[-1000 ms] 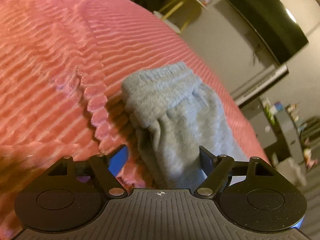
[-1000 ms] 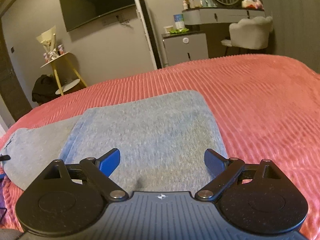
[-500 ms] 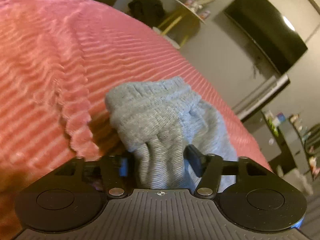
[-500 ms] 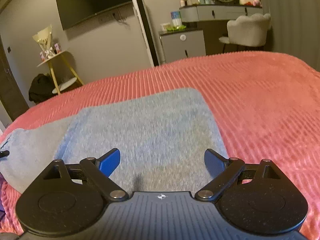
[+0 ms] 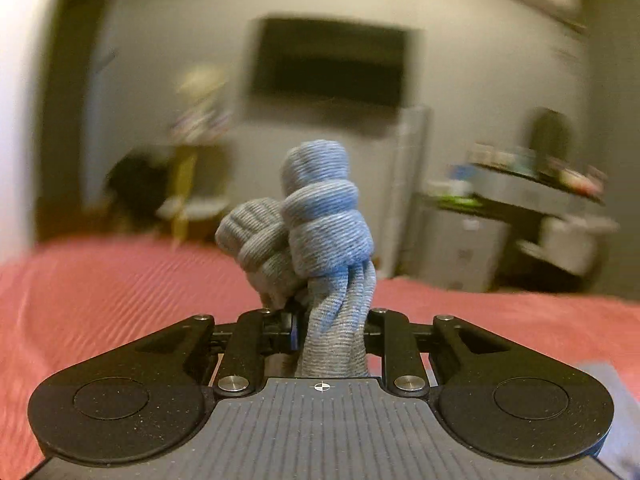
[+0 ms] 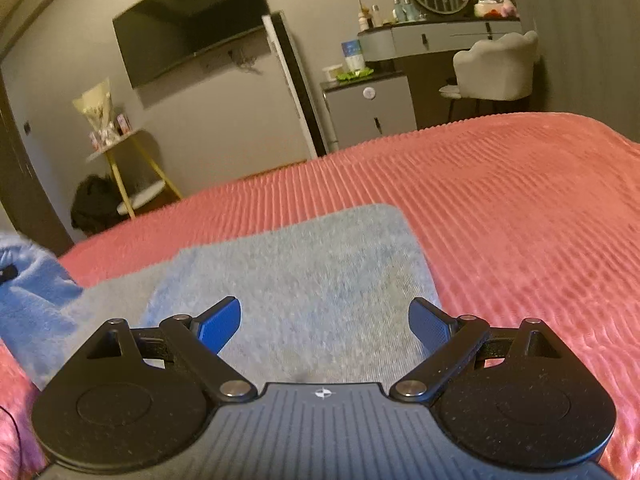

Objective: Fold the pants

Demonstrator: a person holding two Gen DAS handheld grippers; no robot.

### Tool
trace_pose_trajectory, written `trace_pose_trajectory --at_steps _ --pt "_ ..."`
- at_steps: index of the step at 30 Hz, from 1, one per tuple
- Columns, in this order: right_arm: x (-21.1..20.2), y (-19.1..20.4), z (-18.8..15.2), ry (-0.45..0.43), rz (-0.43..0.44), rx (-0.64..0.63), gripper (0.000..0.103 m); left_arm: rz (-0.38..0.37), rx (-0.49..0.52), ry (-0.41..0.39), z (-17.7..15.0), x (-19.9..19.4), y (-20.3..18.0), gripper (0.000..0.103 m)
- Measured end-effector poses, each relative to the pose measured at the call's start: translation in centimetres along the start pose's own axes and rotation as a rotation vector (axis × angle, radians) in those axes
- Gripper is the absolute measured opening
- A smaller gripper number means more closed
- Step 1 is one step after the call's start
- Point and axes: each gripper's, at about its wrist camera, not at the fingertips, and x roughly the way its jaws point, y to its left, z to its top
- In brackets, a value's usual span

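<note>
Where the gray pants (image 6: 304,292) lie partly folded on the pink ribbed bedspread (image 6: 520,216), one bunched end rises off it, pinched tight in the left gripper (image 5: 332,320), jaws closed on the cloth. The right gripper (image 6: 325,320) hovers over the flat folded part, jaws wide apart. A wall television (image 6: 188,24) hangs beyond.

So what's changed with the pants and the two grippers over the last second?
The left gripper closed on the bunched end of the grey pants and lifted it off the red bedspread; its view swung up toward the room. The right gripper stayed open over the flat folded part of the pants, which has not moved.
</note>
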Motion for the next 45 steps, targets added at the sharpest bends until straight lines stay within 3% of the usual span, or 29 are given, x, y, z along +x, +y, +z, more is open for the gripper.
trace_pose_trajectory --at_steps 3,5,8,10,12,14,16,18,19,20,24,26,29,31,32,33,39,42,45 --pt "-1.0 0.0 0.3 -0.022 0.034 0.025 0.092 -0.137 0.137 0.002 0.0 -1.4 -7.1 0.026" --pt "-1.5 0.0 0.6 -0.032 0.057 0.049 0.092 -0.207 0.193 0.061 -1.6 -1.4 -11.4 0.031" --pt "-2.0 -0.7 1.0 -0.023 0.086 0.104 0.092 -0.242 0.245 0.284 -5.9 0.5 -17.0 0.035" --pt "-2.0 -1.2 1.2 0.005 0.112 0.136 0.092 -0.209 0.275 0.466 -8.9 1.9 -19.3 0.035" --pt "-1.9 -1.7 1.3 0.040 0.131 0.160 0.092 -0.170 0.325 0.446 -10.0 0.6 -20.5 0.036" --pt "-1.6 -2.3 1.5 0.078 0.161 0.186 0.092 -0.192 0.301 0.420 -9.1 -0.9 -19.9 0.046" --pt "-0.7 -2.7 1.4 0.131 0.208 0.225 0.092 -0.215 0.168 0.433 -8.0 -2.2 -17.7 0.052" --pt "0.9 -3.0 1.3 0.194 0.251 0.293 0.092 -0.266 -0.031 0.421 -7.2 -4.1 -14.9 0.071" --pt "1.8 -3.2 1.3 0.226 0.277 0.331 0.092 -0.284 -0.124 0.390 -7.2 -5.5 -13.7 0.087" --pt "2.9 -3.2 1.0 0.264 0.302 0.380 0.092 -0.273 -0.195 0.368 -7.0 -6.3 -12.3 0.093" --pt "6.8 -2.2 0.0 0.363 0.391 0.516 0.098 -0.083 -0.281 0.407 -7.7 -7.1 -8.2 0.092" --pt "9.2 -1.6 -0.6 0.433 0.388 0.545 0.098 0.030 -0.307 0.434 -8.7 -6.7 -6.4 0.091" --pt "10.9 -0.4 -0.9 0.448 0.387 0.548 0.099 0.138 -0.393 0.415 -10.5 -6.7 -3.9 0.090" --pt "11.9 0.6 -0.6 0.464 0.414 0.542 0.095 0.131 -0.485 0.448 -11.2 -6.4 -2.8 0.088" --pt "12.2 1.1 -0.4 0.470 0.406 0.529 0.075 0.117 -0.522 0.452 -11.4 -6.4 -2.3 0.088" --pt "12.5 1.6 -0.2 0.468 0.389 0.504 0.046 0.099 -0.544 0.440 -11.5 -6.5 -2.1 0.088" --pt "13.7 2.9 -0.5 0.494 0.382 0.507 0.058 0.107 -0.559 0.477 -11.1 -4.9 -2.4 0.089" --pt "12.9 4.6 0.4 0.463 0.333 0.403 0.047 0.129 -0.533 0.491 -11.6 -4.6 -2.6 0.089" --pt "11.3 5.8 1.6 0.416 0.330 0.333 0.043 0.147 -0.508 0.502 -11.7 -4.2 -3.0 0.089"
